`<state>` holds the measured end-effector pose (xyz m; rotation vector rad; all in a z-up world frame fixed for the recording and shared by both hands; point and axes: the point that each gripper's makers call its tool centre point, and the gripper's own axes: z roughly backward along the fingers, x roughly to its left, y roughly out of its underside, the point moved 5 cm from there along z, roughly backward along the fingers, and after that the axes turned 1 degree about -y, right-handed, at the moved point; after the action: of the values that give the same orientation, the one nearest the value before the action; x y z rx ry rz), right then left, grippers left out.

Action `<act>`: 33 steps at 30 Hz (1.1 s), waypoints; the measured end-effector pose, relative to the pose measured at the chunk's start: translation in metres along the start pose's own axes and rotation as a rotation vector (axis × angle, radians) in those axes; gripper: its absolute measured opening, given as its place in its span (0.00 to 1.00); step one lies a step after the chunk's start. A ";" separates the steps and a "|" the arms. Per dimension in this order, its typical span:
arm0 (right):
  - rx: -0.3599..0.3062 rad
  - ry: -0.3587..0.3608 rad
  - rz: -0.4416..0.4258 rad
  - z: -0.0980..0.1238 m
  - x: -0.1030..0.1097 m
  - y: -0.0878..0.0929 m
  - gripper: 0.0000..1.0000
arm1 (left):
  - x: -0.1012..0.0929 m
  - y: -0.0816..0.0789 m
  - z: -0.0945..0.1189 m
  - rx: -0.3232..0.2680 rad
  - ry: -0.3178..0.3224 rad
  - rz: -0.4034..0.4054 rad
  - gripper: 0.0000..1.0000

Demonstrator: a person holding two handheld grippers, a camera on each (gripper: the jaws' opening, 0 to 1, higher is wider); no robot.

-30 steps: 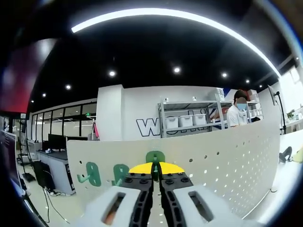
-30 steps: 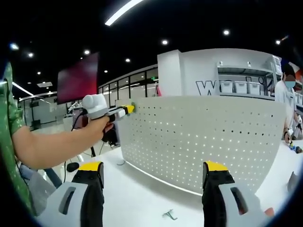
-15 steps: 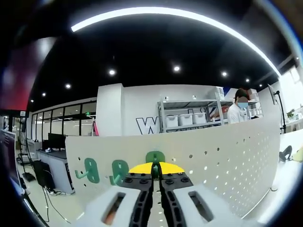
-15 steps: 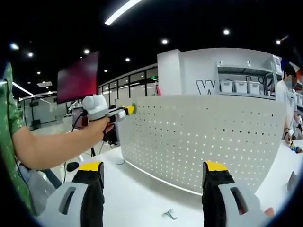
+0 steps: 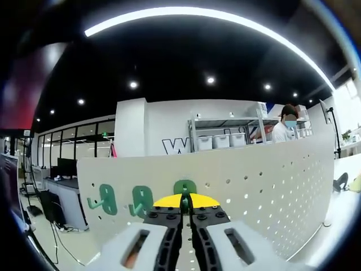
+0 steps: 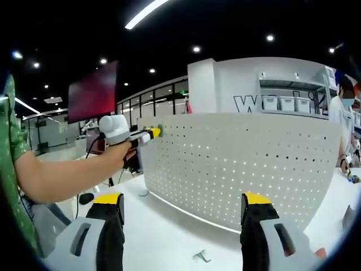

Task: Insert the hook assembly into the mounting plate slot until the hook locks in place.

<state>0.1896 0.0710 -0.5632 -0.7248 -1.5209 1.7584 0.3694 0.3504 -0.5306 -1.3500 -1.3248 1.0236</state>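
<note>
— Where is the left gripper (image 5: 185,210) now?

— Up against the white pegboard (image 5: 265,186), its yellow-tipped jaws pressed together on a green hook (image 5: 185,187) whose plate lies flat on the board. In the right gripper view the same gripper (image 6: 155,131) meets the pegboard's (image 6: 242,164) upper left corner, held by a hand (image 6: 117,151) on a bare arm.

— Anything different from a second ago?

— Only slightly. In the left gripper view the board's top edge sits a little higher, and the two other green hooks (image 5: 103,199) (image 5: 141,201) have drifted a touch up and left — that looks like the camera shifting. The held hook keeps its place between the jaws.

— And the right gripper (image 6: 183,210)?

— Its jaws stand wide apart with nothing between them, above the white table (image 6: 169,231), facing the front of the board. That view has hardly changed.

— Anything else lying about?

— A small green piece (image 6: 200,257) on the table near the front edge, between the right jaws — too small to tell what it is. A person (image 6: 343,116) stands past the board's right end, shelving (image 5: 225,138) behind.
</note>
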 end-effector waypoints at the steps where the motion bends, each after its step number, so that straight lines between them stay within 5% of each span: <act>1: 0.001 0.001 0.000 0.000 0.000 0.000 0.87 | 0.000 0.000 0.000 0.000 0.000 0.001 0.03; 33: 0.007 0.000 -0.007 0.000 -0.001 0.004 0.86 | 0.000 0.004 -0.004 0.014 -0.005 -0.016 0.03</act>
<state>0.1899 0.0701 -0.5670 -0.7150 -1.5146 1.7582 0.3741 0.3507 -0.5338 -1.3253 -1.3270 1.0244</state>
